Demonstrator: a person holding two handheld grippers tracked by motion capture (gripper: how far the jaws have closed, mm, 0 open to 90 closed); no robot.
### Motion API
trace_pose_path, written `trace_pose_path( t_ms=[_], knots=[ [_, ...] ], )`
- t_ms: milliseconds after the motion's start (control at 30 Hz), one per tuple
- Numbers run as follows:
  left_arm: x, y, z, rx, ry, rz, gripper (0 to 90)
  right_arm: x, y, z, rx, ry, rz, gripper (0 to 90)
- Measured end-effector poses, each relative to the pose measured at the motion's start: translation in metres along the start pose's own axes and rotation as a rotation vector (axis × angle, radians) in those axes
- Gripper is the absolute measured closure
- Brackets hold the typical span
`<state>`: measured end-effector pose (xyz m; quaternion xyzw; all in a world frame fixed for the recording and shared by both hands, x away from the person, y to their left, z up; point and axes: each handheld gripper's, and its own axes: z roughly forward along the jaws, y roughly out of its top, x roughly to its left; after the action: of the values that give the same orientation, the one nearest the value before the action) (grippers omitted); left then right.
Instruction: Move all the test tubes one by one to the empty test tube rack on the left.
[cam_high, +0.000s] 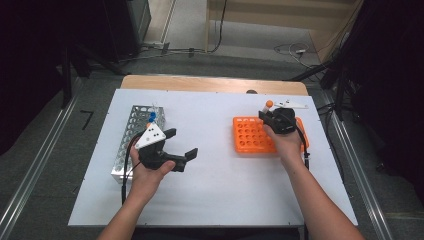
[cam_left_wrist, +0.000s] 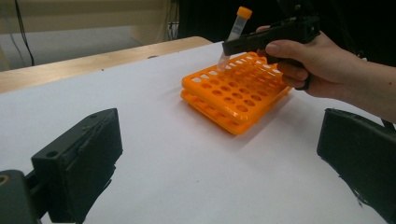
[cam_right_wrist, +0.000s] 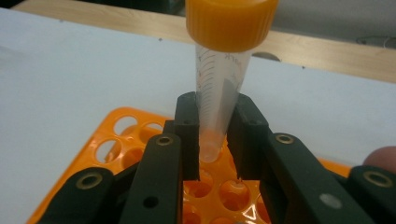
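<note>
A clear tube with an orange cap (cam_high: 267, 106) stands tilted between the jaws of my right gripper (cam_high: 265, 116), which is shut on its lower part. In the right gripper view the tube (cam_right_wrist: 222, 84) hangs with its tip just over the holes at the far end of the orange rack (cam_right_wrist: 116, 135). The orange rack (cam_high: 250, 135) lies flat at the right of the white tabletop. My left gripper (cam_high: 183, 143) hovers open and empty over the tabletop beside a metal rack (cam_high: 129, 140). The left gripper view looks between its wide jaws at the tube (cam_left_wrist: 236, 32) and the orange rack (cam_left_wrist: 233, 93).
The metal rack at the left holds blue-capped tubes (cam_high: 151, 117) at its far end. The white tabletop (cam_high: 220, 185) has bare room between the two racks and along its front edge. A wooden table edge (cam_high: 210, 82) runs behind it.
</note>
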<state>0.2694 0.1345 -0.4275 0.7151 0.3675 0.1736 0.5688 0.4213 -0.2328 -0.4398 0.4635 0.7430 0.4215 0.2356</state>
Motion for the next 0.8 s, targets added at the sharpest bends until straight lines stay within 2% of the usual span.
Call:
trace_pose_path(
  t_ms=[233, 433, 667, 800],
  knots=[
    [-0.004, 0.001, 0.001, -0.003, -0.016, 0.011, 1.9, 0.013, 0.001, -0.025, -0.057, 0.083, -0.049, 72.7],
    [-0.007, 0.001, 0.002, -0.004, -0.030, 0.012, 1.9, 0.027, -0.007, -0.044, -0.077, 0.160, -0.062, 72.7],
    [-0.008, 0.001, 0.003, -0.003, -0.038, 0.009, 0.5, 0.041, -0.019, -0.064, -0.089, 0.230, -0.100, 72.7],
    [-0.011, 0.001, 0.004, -0.009, -0.055, 0.024, 0.0, 0.046, -0.025, -0.074, -0.100, 0.269, -0.120, 72.7]
  ],
)
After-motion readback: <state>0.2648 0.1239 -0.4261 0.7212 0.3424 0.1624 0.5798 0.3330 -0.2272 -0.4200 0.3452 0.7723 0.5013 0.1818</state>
